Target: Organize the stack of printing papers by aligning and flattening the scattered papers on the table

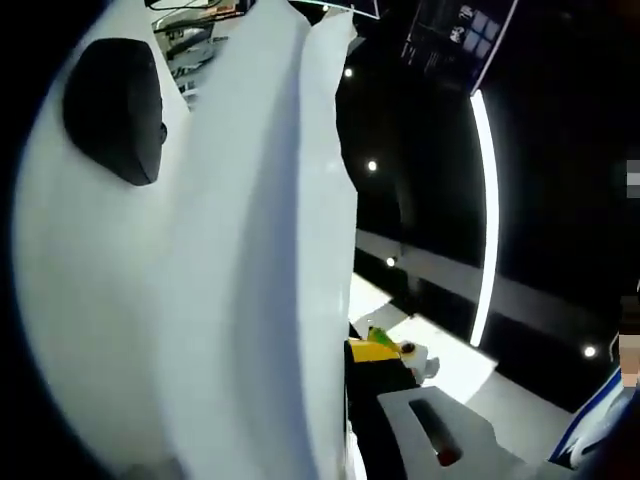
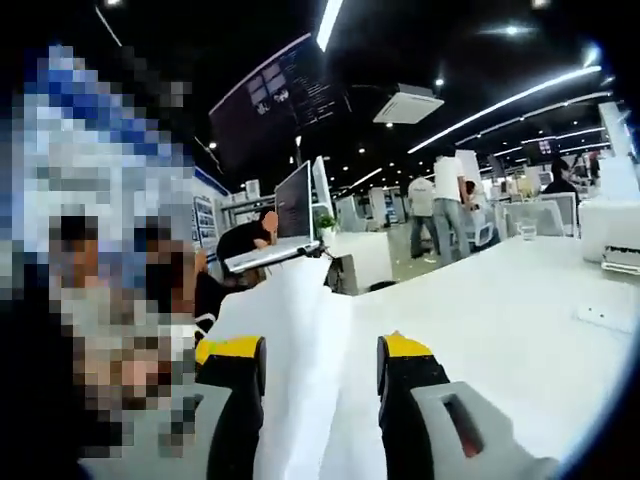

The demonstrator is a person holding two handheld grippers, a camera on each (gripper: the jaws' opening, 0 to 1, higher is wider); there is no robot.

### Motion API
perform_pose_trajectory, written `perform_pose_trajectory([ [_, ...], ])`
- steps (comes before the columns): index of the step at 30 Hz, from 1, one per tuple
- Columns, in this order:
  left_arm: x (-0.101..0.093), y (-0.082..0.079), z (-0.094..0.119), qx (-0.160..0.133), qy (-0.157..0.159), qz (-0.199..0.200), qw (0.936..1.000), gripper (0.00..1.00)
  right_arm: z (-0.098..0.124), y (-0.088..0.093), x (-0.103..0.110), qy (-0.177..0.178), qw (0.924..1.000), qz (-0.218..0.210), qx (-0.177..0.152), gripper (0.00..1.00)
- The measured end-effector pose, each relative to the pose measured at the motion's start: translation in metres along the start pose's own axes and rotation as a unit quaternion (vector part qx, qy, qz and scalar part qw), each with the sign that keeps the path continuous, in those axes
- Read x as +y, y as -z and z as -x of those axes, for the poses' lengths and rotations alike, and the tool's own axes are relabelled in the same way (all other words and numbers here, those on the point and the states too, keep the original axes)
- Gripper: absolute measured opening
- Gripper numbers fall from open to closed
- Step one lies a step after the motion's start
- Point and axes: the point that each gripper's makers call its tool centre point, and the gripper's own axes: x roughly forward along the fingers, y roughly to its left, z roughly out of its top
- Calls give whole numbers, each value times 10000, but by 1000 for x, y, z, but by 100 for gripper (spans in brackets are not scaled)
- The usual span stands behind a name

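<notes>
Standing upright, papers [image 2: 300, 370], between right gripper [image 2: 320, 375] fingers

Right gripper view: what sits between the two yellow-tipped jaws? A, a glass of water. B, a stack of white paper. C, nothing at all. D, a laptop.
B: white sheets of printing paper run up between the yellow-tipped jaws of the right gripper, above the white table.

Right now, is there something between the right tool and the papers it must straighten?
Nothing visible is between them: the white papers already stand up between the two jaws of the right tool. Whether the jaws press them, I cannot tell.
</notes>
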Motion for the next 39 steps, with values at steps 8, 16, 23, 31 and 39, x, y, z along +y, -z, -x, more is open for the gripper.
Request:
perform_pose_trajectory([
  [8, -1, 1, 0, 13, -4, -17, 10000, 6, 45, -11, -19, 622, 9970, 99, -444, 41],
  [16, 0, 4, -1, 113, -37, -7, 9999, 6, 88, -21, -10, 889, 9936, 425, -552, 47],
  [23, -1, 4, -1, 124, -49, -9, 9999, 6, 105, -29, 1, 978, 9915, 415, -754, 54],
  [31, -1, 3, -1, 113, -58, -7, 9999, 6, 131, -25, 1, 1522, 9819, 757, -834, 78],
  [39, 0, 2, 0, 94, -52, 58, 9999, 6, 171, -12, -18, 2321, 9677, 502, -849, 90],
])
